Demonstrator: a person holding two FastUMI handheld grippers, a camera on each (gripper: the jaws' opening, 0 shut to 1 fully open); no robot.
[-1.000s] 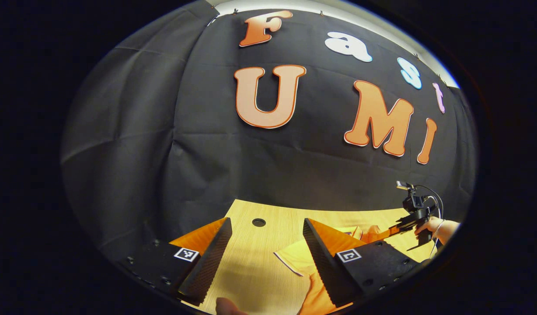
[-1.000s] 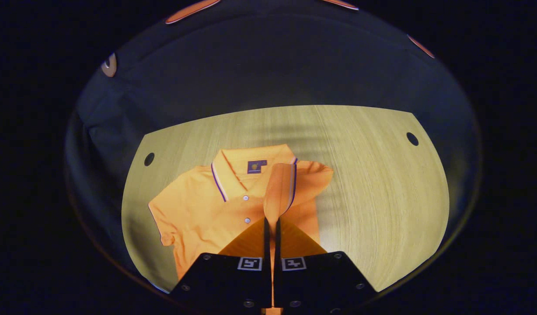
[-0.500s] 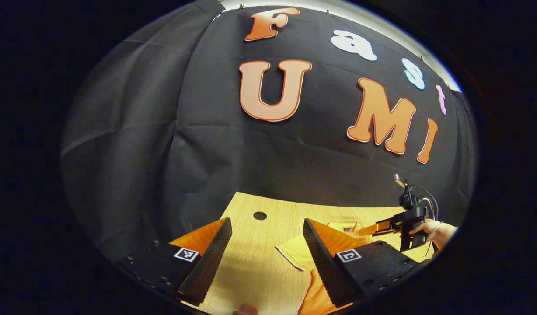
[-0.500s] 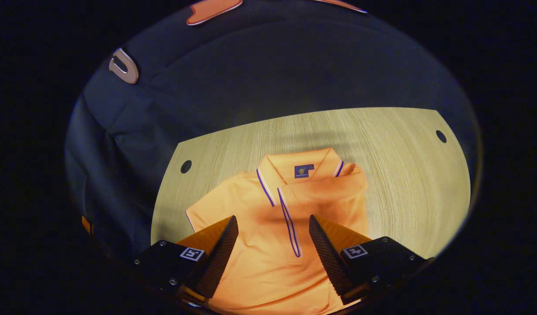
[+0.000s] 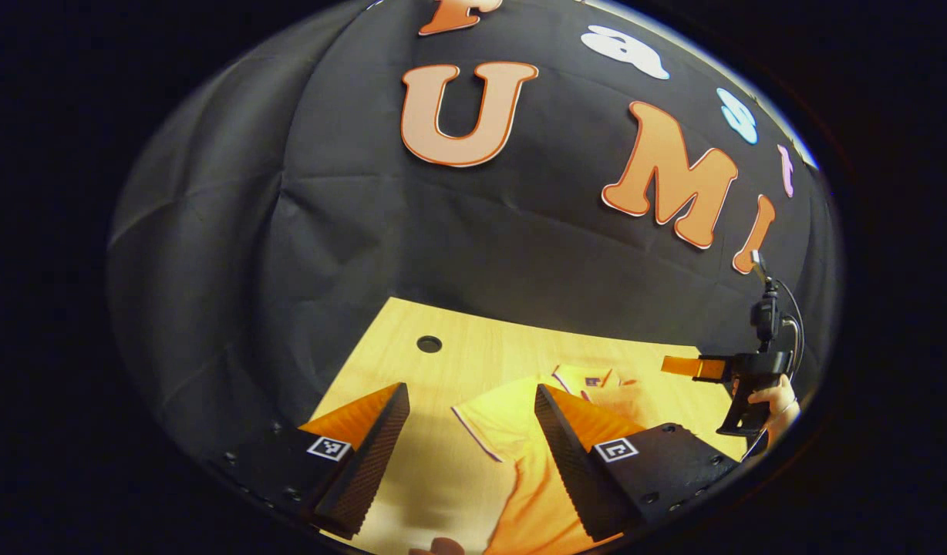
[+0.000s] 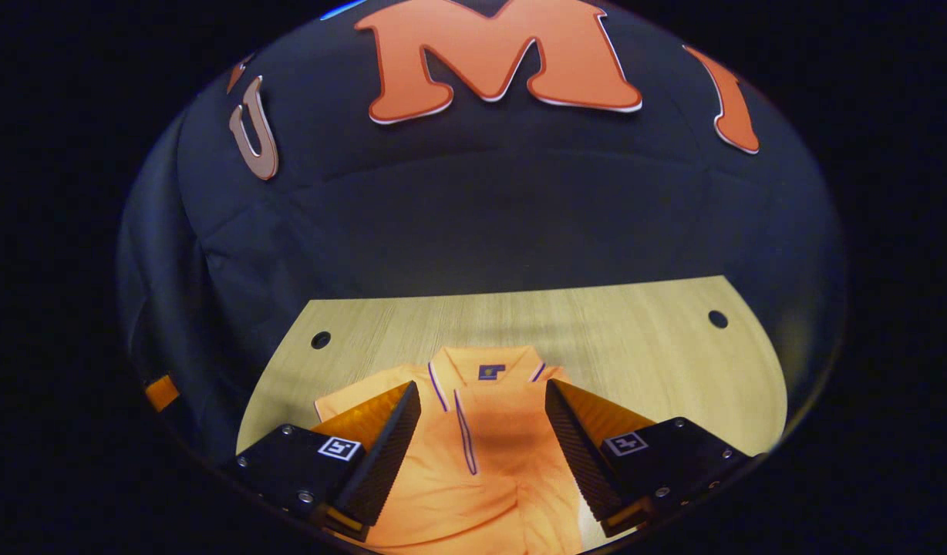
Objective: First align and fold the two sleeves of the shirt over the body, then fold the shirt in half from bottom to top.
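Both grippers have their jaws spread wide, holding nothing. The right gripper [image 6: 481, 439] hangs above the orange polo shirt [image 6: 481, 470] on the wooden table [image 6: 635, 347]. The left gripper [image 5: 466, 447] sits by the shirt's spread-out sleeve [image 5: 493, 420].

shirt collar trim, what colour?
The orange shirt has a collar edged in purple-and-white stripes, clearest in the right gripper view.

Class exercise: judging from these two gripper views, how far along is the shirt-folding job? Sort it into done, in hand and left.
Done: in the right gripper view one sleeve lies folded over the orange polo shirt. In hand: nothing; the right gripper and the left gripper are open, above the wooden table. Left: the other sleeve, flat and spread out, then the bottom-to-top fold.
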